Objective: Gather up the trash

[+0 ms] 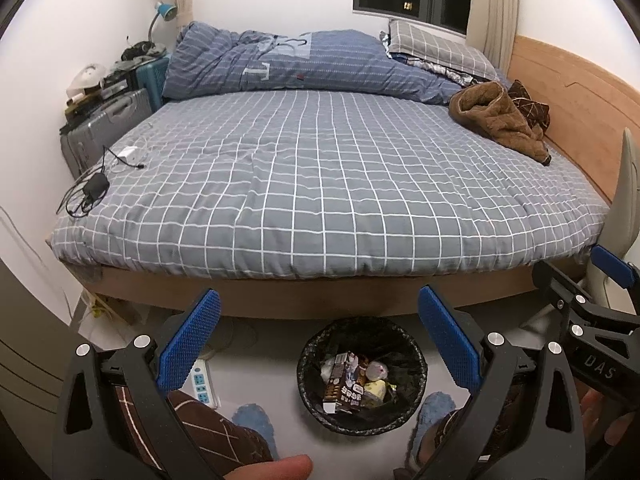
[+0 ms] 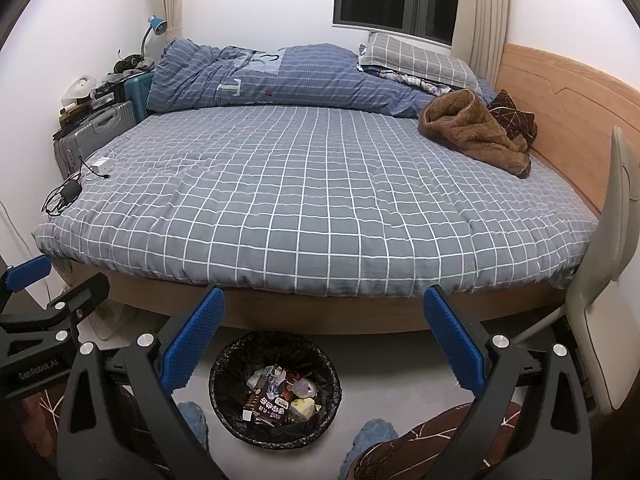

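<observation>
The left gripper point(image 1: 320, 340) and the right gripper point(image 2: 324, 340) are both gaping wide with nothing between their blue pads, hanging above the black-lined waste bin point(image 1: 362, 374) on the floor at the foot of the bed point(image 1: 320, 184). Inside the bin, a brown drink carton point(image 1: 342, 384) is lying among other wrappers. A brown fleece garment point(image 2: 476, 134) is sitting on the bed, well beyond the bin.
</observation>
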`<state>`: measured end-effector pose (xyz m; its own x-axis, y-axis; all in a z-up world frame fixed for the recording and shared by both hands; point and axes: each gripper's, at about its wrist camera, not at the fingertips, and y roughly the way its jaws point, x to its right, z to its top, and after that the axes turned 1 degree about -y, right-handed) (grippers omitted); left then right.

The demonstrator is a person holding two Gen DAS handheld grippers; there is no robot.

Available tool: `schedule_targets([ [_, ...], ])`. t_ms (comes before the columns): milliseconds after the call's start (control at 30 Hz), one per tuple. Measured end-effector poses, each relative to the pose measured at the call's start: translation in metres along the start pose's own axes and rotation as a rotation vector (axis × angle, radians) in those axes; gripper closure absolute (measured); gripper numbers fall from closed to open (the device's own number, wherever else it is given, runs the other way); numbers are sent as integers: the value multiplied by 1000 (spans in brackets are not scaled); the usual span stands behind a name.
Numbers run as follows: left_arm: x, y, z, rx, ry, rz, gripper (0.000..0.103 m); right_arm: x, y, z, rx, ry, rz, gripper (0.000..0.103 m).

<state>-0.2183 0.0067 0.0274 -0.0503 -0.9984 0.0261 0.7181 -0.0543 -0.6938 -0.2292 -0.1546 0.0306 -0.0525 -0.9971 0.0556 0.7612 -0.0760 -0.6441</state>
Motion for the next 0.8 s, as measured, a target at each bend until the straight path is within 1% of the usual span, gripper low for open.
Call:
schedule_targets([
  [67,-2,1,-1,-4,-11,-5,6,-1,0,-1,-1,-1,1,8],
  [167,-3,1,-2,5,-5,22,6,-3,1,-3,-2,-5,3,8],
  [367,-2,1,-2,7,6,27,6,-4,2,-3,-4,-7,5,8],
  [633,-2,-1,-2,20,5,9,6,-6,2,-3,-1,-5,14,8],
  [800,-1,-1,-2,10,5,-15,6,-5,1,-3,1,-3,17,8],
])
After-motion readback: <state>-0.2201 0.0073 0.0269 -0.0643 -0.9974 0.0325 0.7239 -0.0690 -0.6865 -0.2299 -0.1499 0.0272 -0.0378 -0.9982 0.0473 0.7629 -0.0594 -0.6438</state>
